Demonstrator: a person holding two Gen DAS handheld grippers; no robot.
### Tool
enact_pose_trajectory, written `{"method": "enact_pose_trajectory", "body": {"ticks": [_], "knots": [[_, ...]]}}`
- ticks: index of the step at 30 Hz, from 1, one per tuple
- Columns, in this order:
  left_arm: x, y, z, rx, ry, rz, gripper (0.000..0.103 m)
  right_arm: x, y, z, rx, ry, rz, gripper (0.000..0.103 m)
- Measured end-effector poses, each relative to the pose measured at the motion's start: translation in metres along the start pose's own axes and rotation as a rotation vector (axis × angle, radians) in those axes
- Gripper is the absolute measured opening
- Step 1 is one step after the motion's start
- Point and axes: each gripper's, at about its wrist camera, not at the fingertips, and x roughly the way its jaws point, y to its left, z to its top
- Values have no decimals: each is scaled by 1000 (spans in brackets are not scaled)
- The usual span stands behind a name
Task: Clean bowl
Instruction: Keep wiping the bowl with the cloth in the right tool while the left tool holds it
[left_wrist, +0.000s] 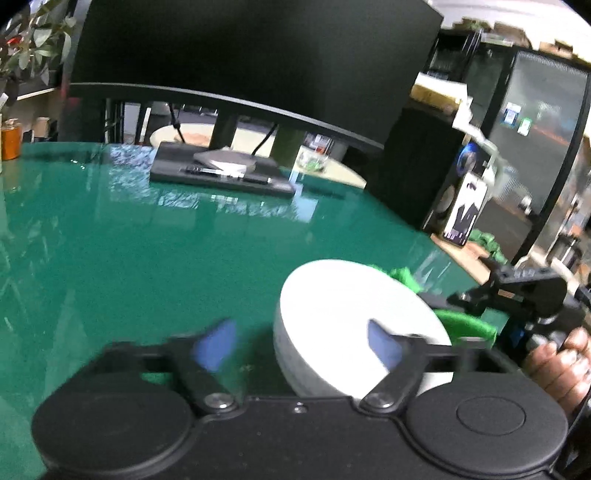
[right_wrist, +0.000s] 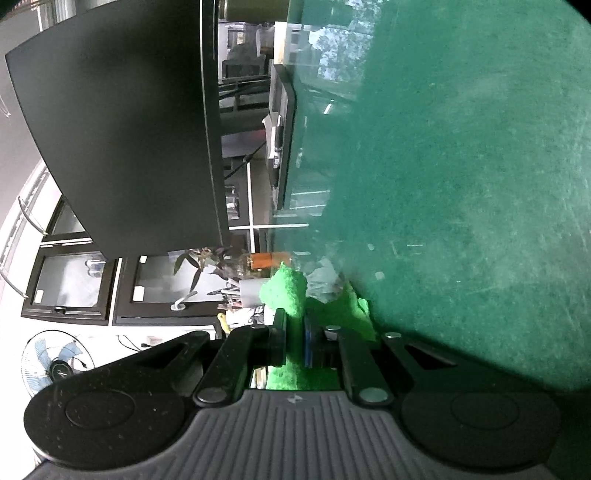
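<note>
The right gripper (right_wrist: 295, 341) is clamped on a green cloth (right_wrist: 291, 291). The left gripper (left_wrist: 301, 345) stands apart, one pad inside the white bowl (left_wrist: 354, 325) and one outside, the near wall between them but not pinched. The bowl sits near the right edge of the green table (left_wrist: 147, 258). Advise seating the left grip firmly before wiping; open room lies left, little to the right.

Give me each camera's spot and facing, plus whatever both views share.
Left wrist: on the left gripper, aimed down across the green table at the white bowl; its blue fingertips straddle the bowl's near rim; a hand shows at right.
Right wrist: on the right gripper, rolled sideways, skimming the table; jaws clamp the green cloth.
Shared: table, cloth, black monitor.
</note>
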Motion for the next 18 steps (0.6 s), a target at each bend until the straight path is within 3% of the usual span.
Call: {"method": "enact_pose_trajectory", "body": {"ticks": [3, 5, 7, 10, 15, 18], "knots": [[4, 1, 6, 42, 10, 4, 16, -2, 7, 1, -45, 10, 0, 10], [11, 1, 11, 104, 25, -20, 16, -6, 11, 1, -71, 15, 4, 10], [22, 9, 23, 207, 54, -84, 17, -9, 16, 4, -90, 22, 11, 10], [33, 22, 35, 244, 83, -162, 17, -10, 20, 9, -100, 26, 3, 10], [56, 39, 51, 270, 128, -278, 23, 3, 25, 17, -120, 47, -48, 10], [63, 34, 48, 299, 135, -307, 29, 17, 32, 28, -140, 61, -63, 10]]}}
